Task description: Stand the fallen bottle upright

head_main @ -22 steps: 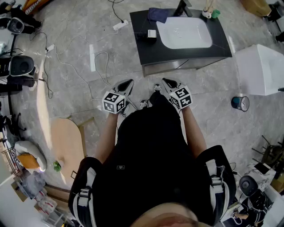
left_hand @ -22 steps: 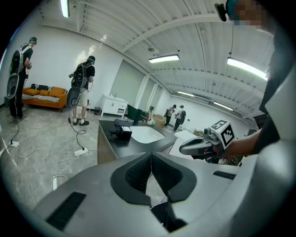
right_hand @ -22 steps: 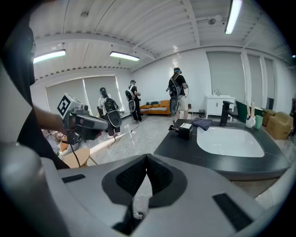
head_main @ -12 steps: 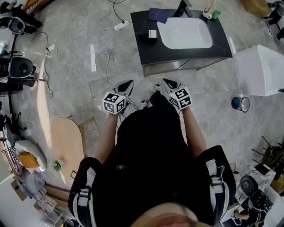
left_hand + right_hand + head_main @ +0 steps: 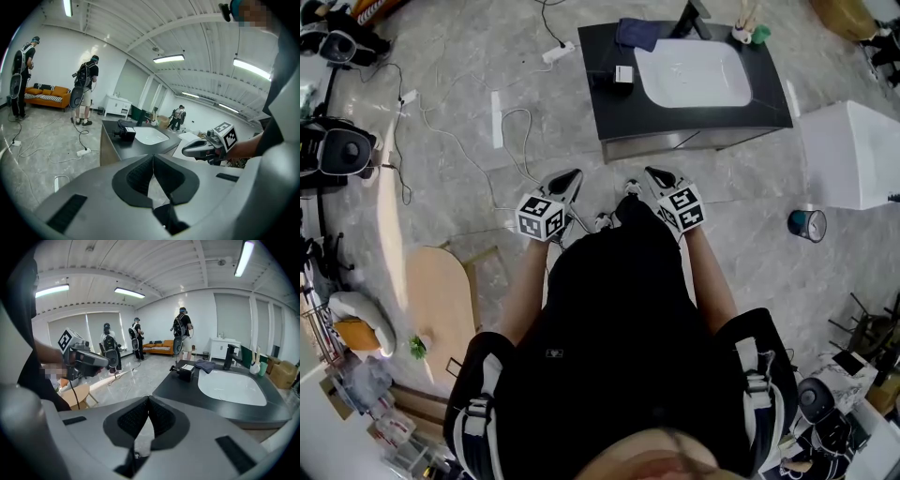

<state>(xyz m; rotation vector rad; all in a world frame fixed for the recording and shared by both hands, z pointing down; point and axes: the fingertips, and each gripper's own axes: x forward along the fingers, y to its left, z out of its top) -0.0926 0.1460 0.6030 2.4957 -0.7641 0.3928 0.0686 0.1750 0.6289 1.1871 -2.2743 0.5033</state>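
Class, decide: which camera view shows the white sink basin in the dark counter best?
The head view: it looks down on the whole white sink basin, outline complete. The right gripper view shows the basin obliquely, flattened. The left gripper view shows the basin small and distant.

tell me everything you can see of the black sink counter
The black counter is a boxy matte unit standing alone on the grey stone-look floor. A white rounded basin is sunk into its top, with a dark faucet behind it. A dark blue cloth and a small black box lie left of the basin.
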